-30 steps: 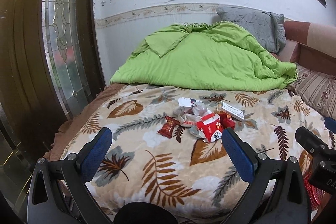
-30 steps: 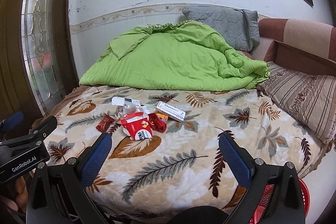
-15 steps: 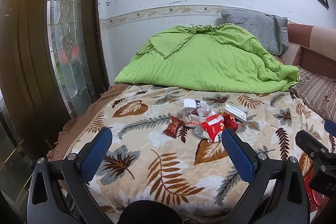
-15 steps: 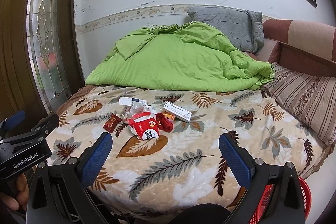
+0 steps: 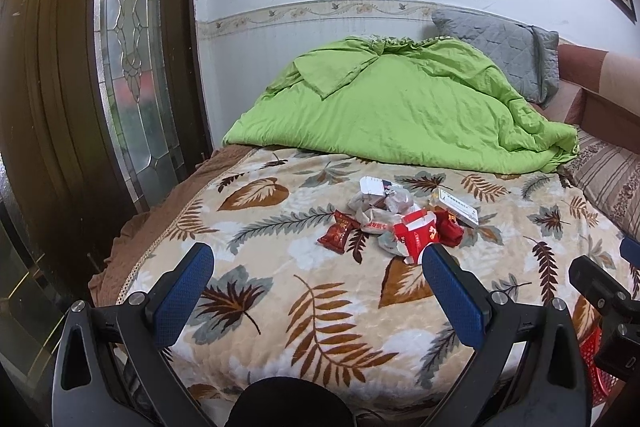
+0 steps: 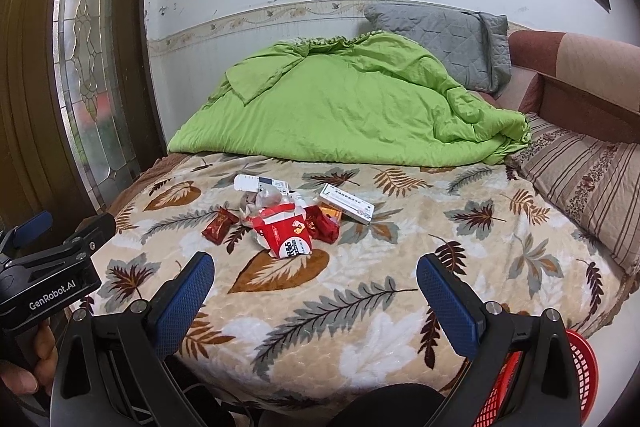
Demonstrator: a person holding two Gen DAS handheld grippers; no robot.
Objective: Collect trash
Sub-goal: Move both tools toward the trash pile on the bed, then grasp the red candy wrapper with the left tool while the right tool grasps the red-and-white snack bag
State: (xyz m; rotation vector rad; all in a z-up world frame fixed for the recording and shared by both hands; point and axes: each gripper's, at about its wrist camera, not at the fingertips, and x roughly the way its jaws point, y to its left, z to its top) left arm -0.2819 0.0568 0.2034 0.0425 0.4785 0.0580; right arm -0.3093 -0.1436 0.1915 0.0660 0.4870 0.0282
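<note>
Trash: crumpled red-and-white wrappers and small cartons (image 6: 288, 219) heaped mid-bed on the leaf-patterned fleece blanket (image 6: 360, 307).
Edges: blanket's near edge bare; red plastic mesh basket (image 6: 580, 371) below right.
Grippers: left gripper (image 5: 316, 291) and right gripper (image 6: 312, 291) hover level, fingers spread wide, empty.

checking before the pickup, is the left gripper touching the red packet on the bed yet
Apart. In the right wrist view the left gripper hangs open off the bed's left edge, with bare leaf blanket between it and the red packet.
</note>
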